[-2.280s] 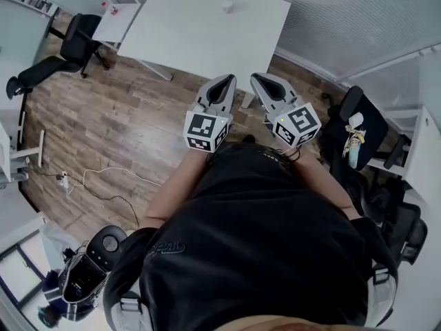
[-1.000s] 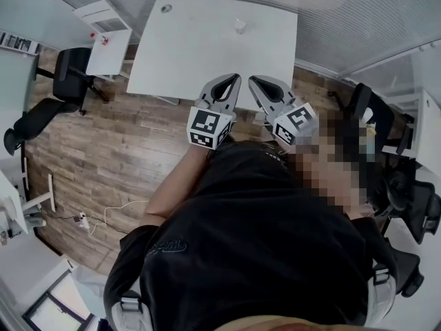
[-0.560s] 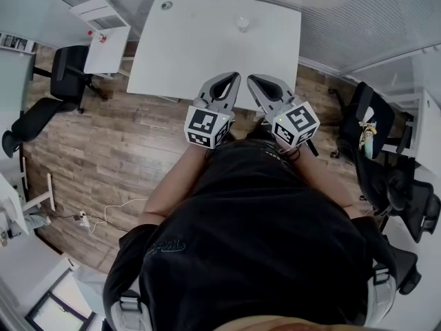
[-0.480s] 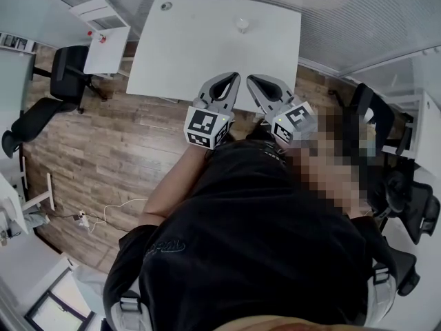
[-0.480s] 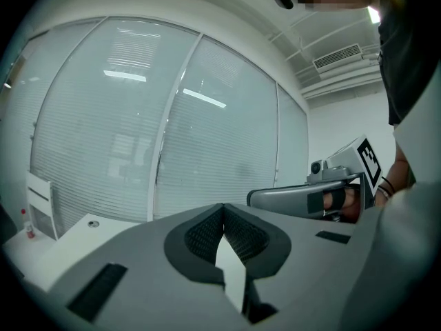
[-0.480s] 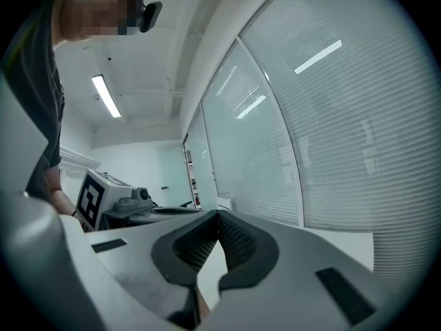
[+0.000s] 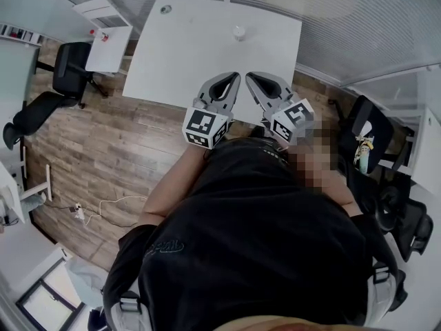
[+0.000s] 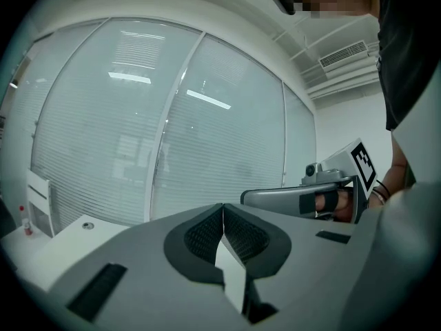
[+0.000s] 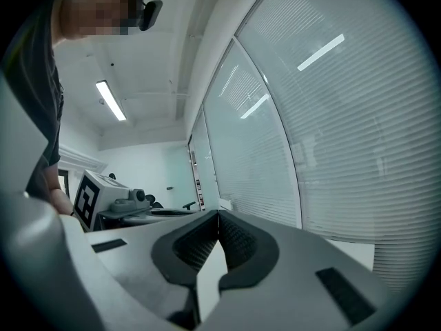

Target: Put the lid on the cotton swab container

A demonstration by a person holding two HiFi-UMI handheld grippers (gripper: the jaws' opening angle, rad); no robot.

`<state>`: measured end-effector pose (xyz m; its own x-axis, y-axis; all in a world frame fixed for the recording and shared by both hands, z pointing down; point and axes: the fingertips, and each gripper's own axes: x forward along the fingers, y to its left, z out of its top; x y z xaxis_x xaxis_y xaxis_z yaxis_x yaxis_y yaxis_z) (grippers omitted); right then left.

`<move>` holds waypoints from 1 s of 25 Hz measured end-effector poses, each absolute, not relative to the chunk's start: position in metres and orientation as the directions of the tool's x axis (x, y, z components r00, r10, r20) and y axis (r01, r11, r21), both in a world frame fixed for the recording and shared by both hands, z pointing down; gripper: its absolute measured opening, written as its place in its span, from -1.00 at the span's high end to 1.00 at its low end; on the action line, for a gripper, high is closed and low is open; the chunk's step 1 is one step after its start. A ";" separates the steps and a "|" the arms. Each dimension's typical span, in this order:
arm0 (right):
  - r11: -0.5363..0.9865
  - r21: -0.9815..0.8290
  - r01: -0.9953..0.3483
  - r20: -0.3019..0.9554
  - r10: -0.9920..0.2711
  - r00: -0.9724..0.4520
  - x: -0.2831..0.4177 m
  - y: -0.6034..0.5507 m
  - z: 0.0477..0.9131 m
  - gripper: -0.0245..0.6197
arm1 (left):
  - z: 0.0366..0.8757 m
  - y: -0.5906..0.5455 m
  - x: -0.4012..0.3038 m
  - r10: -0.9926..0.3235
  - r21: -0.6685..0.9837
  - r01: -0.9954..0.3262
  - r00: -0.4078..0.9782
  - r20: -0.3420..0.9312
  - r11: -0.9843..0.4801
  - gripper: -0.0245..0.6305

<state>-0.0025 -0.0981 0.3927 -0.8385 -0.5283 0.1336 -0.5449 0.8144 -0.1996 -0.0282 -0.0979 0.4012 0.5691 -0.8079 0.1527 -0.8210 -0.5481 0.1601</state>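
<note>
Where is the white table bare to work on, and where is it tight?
The white table is nearly all bare: the whole near half up to the small white container, and the stretch between it and the round fitting at the far left corner. Tight only off the table, by the office chairs on the right.

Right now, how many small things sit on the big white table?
2: a small white container near the far edge's middle, and a small round thing by the far left corner. Others may be hidden at the near edge.
</note>
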 end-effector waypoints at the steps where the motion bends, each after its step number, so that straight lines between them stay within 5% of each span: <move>1: 0.818 -0.197 -0.541 0.131 -0.525 -0.841 0.002 -0.102 0.392 0.85 | 0.400 -0.102 -0.024 -0.812 0.159 -0.824 0.564 0.151 -0.543 0.88; 25: 0.816 -0.243 -0.525 0.137 -0.507 -0.851 0.099 -0.151 0.414 0.85 | 0.424 -0.155 0.060 -0.826 0.176 -0.841 0.537 0.169 -0.511 0.87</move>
